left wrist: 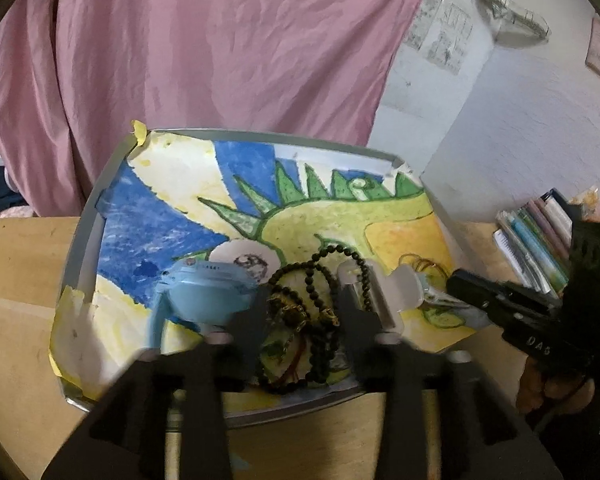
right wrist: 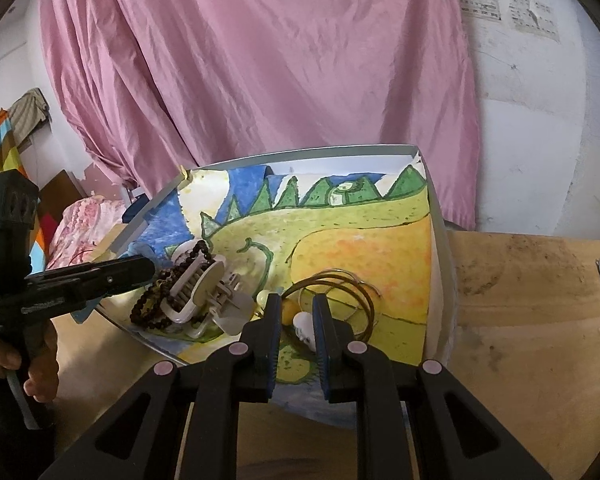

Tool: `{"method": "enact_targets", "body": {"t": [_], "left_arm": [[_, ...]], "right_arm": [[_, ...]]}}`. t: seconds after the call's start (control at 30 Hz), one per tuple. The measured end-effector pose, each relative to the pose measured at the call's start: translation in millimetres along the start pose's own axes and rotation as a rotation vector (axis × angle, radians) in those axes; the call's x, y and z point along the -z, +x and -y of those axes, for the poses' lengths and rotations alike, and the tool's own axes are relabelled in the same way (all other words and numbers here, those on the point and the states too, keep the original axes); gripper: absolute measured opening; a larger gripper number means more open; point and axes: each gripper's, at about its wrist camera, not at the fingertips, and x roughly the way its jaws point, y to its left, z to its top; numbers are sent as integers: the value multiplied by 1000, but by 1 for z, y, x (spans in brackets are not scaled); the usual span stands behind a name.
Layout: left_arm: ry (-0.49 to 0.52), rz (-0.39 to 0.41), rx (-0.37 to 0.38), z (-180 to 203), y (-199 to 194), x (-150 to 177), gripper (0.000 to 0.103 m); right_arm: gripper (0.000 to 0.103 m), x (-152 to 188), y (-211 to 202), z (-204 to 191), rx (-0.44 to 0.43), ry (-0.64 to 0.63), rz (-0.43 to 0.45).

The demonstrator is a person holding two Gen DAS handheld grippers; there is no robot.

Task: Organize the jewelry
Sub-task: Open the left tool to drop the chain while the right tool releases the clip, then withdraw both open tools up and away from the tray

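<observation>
Left fingers: left gripper (left wrist: 304, 308) jaws stand apart over the dark bead necklace (left wrist: 320, 280), gripping nothing.
Right fingers: right gripper (right wrist: 297, 320) jaws stand narrowly apart either side of a small white piece (right wrist: 305, 326); contact cannot be told.
Tray: grey tray (right wrist: 440, 216) lined with a painted drawing (right wrist: 360, 240), on the wooden table (right wrist: 532, 300).
Jewelry: beads tangled beside a white hair claw (right wrist: 204, 292); thin bangles (right wrist: 340, 284) at 12 o'clock from the right gripper; blue watch (left wrist: 204, 292) at 10 o'clock from the left gripper.

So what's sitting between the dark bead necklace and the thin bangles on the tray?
A white hair claw clip lies between the bead necklace and the bangles, touching the beads; the right wrist view shows it.
</observation>
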Motion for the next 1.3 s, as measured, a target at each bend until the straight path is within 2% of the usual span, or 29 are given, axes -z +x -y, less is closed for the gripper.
{"method": "enact_targets", "body": {"t": [0.1, 0.23, 0.3, 0.43, 0.47, 0.5, 0.57, 0.67, 0.77, 0.9, 0.97, 1.13, 1.3], "left_arm": [[-14, 22, 14, -2, -5, -1, 41], [-27, 34, 27, -2, -8, -3, 46], [-37, 55, 42, -3, -12, -4, 52], [-52, 108, 56, -5, -24, -8, 54], [-55, 121, 57, -5, -27, -8, 59], [-59, 134, 54, -6, -30, -9, 72], [-71, 164, 37, -8, -39, -9, 82], [-73, 197, 27, -8, -50, -8, 83], [-66, 230, -8, -6, -62, -4, 101], [-60, 270, -46, -4, -75, 4, 101], [-59, 277, -61, -3, -80, 8, 101], [-13, 296, -113, 4, -91, 25, 101], [26, 317, -160, 15, -99, 42, 101]], "right_arm": [[19, 0, -3, 2, 9, 10, 5], [29, 1, -10, 5, 28, 26, 21], [34, 3, -16, 6, 41, 36, 34], [45, 4, -28, 9, 74, 56, 67], [50, 4, -31, 9, 81, 61, 77], [52, 4, -34, 9, 86, 65, 88], [62, 2, -41, 9, 100, 65, 112], [74, 2, -48, 6, 114, 53, 137], [80, 2, -53, 4, 114, 47, 153], [87, 3, -58, -1, 110, 41, 165], [95, 4, -59, -3, 105, 36, 171], [102, 6, -66, -10, 101, 18, 193], [103, 10, -71, -14, 99, 10, 214]]}}
